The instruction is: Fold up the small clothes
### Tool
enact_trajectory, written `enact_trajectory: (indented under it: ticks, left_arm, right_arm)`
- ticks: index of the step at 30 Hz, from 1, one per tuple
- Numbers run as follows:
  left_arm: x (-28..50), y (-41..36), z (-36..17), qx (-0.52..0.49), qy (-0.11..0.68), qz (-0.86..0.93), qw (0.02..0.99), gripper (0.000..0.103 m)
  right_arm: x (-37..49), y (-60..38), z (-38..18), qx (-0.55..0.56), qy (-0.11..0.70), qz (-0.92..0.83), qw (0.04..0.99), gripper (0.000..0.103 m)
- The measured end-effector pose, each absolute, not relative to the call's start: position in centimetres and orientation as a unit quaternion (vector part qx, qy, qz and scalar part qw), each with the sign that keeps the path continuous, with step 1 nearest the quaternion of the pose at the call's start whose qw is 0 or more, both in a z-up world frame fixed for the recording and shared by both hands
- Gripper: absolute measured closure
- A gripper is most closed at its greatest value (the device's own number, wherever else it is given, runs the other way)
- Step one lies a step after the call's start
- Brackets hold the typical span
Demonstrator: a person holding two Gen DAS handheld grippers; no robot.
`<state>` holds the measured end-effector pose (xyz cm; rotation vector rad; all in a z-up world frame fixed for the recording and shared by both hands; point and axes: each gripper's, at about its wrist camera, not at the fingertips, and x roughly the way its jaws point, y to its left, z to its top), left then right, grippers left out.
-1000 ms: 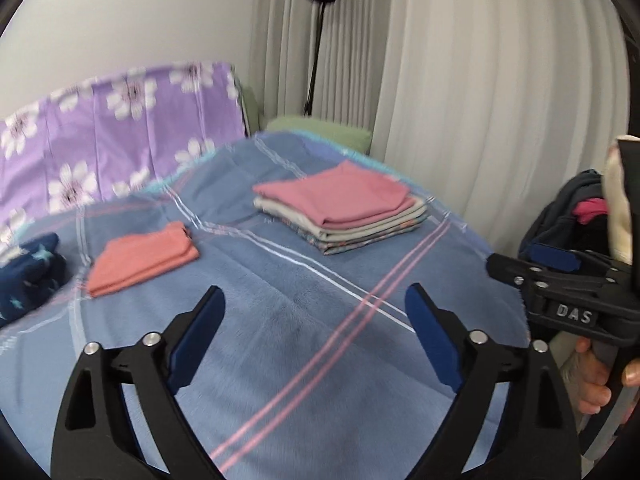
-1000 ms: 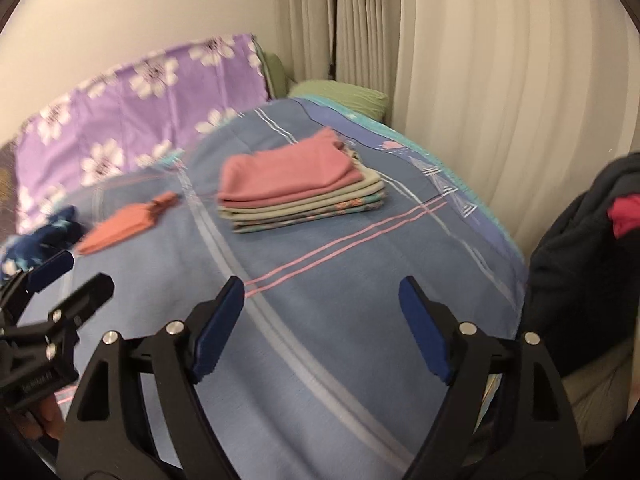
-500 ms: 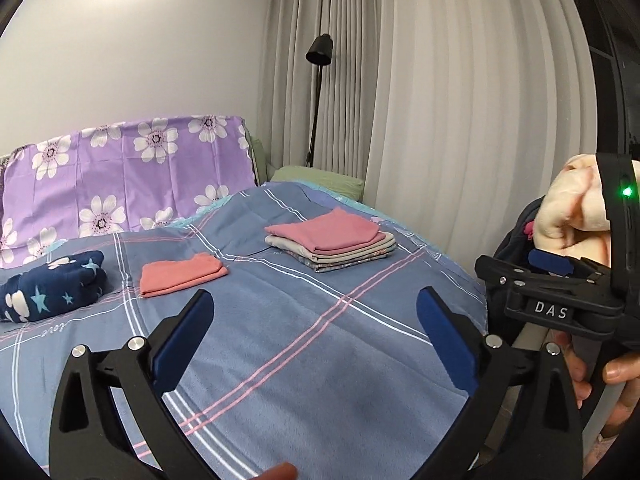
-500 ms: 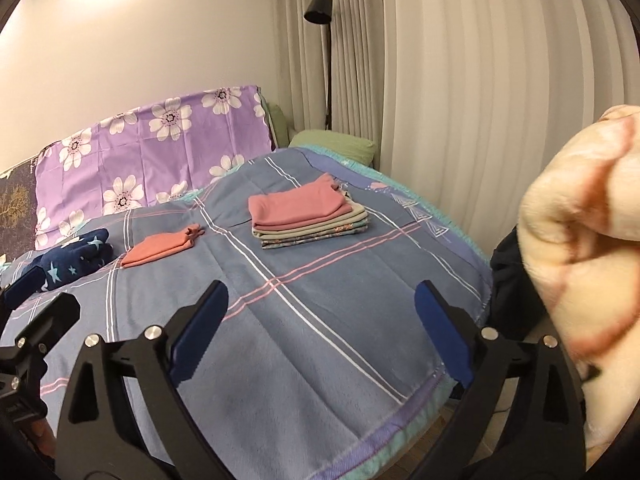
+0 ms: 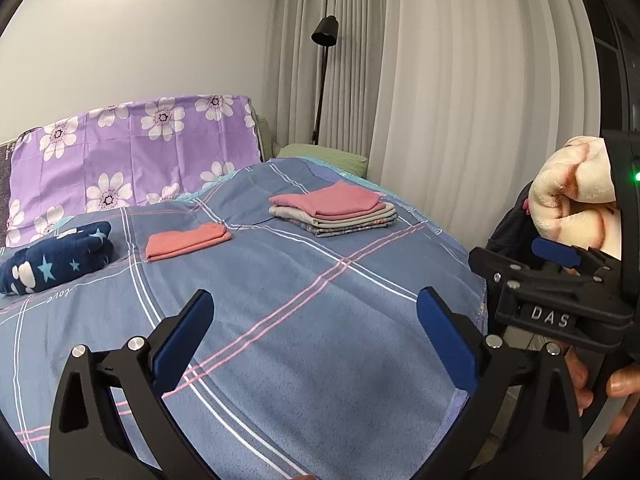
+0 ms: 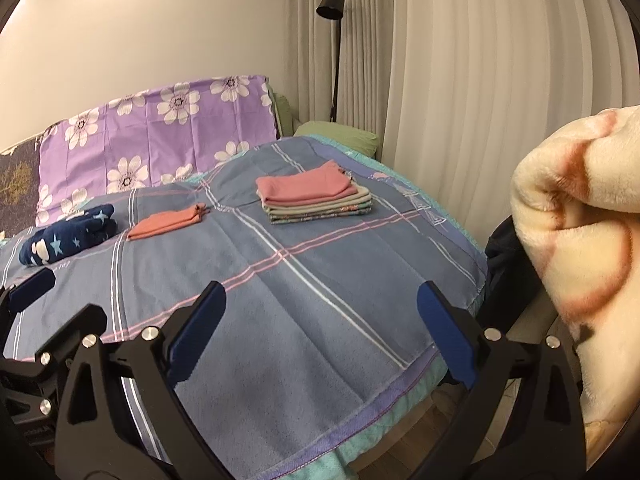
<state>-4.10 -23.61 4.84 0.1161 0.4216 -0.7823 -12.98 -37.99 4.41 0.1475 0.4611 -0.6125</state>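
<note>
Over the near half of the bed (image 5: 320,320) both my claws hang empty. My left claw (image 5: 316,332) stands wide open with only bedspread between its blades, and my right claw (image 6: 320,328) is spread just as wide, with nothing in it. A second ago I was close over the cover, with the stack filling the upper middle of both views; now I have pulled back toward the foot of the bed and both claws have spread a little wider, so the whole spread and its near hem show. I read that as one garment finished and let go, and me drawing off to fetch the next.

Seen from my left claw, the stack (image 5: 334,210) of folded clothes, pink on top, lies far up at 12 o'clock, well apart. The folded coral piece (image 5: 186,240) lies at 11 o'clock, and the rolled navy star piece (image 5: 56,258) at 10 o'clock near the purple flowered pillow (image 5: 132,152).

Unfolded work seems to wait off the bed: a cream fleece (image 6: 580,216) bulks at 3 o'clock of my right claw, just beside it, with dark clothes (image 6: 504,256) heaped under it. From the left view the fleece (image 5: 572,192) sits at 2 o'clock behind my right claw (image 5: 556,264). Whether the fleece is the next item I cannot tell.
</note>
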Motion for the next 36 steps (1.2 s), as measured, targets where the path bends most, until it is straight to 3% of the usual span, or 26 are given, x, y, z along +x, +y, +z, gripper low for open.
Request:
enact_trajectory:
  ticks: [36]
  left_arm:
    - [-2.6,-23.3,2.8,0.069,0.249,-0.351,0.9,0.002]
  right_arm:
    - [-9.7,-37.6,2.4,0.062,0.261,-0.284,0.921,0.005]
